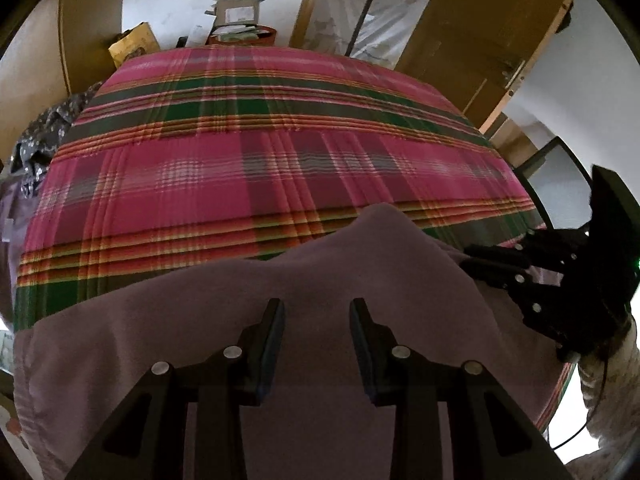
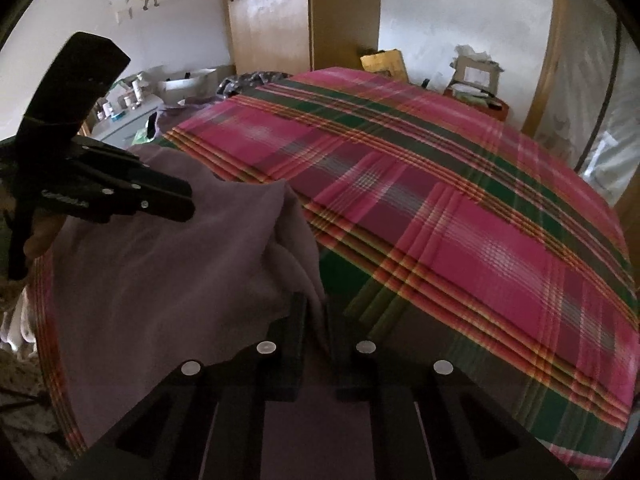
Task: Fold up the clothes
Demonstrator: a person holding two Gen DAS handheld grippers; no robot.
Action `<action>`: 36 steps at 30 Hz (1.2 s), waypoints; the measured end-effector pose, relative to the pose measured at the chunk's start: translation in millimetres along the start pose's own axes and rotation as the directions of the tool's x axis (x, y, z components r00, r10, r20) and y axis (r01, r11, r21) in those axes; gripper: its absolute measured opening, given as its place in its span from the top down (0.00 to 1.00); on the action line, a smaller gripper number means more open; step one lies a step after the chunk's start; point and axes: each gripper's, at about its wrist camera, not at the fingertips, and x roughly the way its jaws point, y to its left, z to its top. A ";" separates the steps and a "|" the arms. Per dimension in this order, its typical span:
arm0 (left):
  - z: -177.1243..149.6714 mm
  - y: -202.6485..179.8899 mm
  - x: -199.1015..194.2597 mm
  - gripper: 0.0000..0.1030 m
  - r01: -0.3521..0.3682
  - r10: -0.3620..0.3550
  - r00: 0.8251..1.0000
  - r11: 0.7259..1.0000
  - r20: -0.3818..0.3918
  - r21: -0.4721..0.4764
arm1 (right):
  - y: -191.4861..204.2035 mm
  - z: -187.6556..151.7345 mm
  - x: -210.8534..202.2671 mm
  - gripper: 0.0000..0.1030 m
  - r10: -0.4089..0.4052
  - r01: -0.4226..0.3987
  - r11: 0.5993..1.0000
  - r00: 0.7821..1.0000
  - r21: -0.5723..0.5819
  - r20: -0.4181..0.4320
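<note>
Rumpled mauve garment [image 1: 248,320] on plaid bedspread [image 1: 256,160]

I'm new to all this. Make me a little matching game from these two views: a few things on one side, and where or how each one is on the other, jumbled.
Things:
1. left gripper
2. right gripper
3. plaid bedcover
4. mauve garment

States:
A. spread flat across the bed
B. jaws apart above the cloth, nothing pinched
C. lies bunched at the bed's near edge
D. jaws closed on a fold of cloth

Pairs: 1-B, 2-D, 3-A, 4-C
</note>
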 end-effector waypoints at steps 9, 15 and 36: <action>-2.2 0.3 5.3 0.67 -0.017 0.017 1.000 1.000 -0.004 -0.015 | -0.7 -7.8 -8.6 0.92 -0.028 0.027 1.000 0.999 0.014 0.023; -2.4 4.4 4.1 0.67 -0.011 0.011 1.000 0.999 0.003 -0.044 | -1.1 -10.2 -17.7 0.97 0.000 -0.002 0.999 0.999 0.032 0.054; -4.5 8.0 5.2 0.66 -0.013 0.014 1.000 0.998 0.005 -0.056 | 4.7 9.3 11.8 0.82 0.060 -0.061 0.994 0.998 -0.089 -0.022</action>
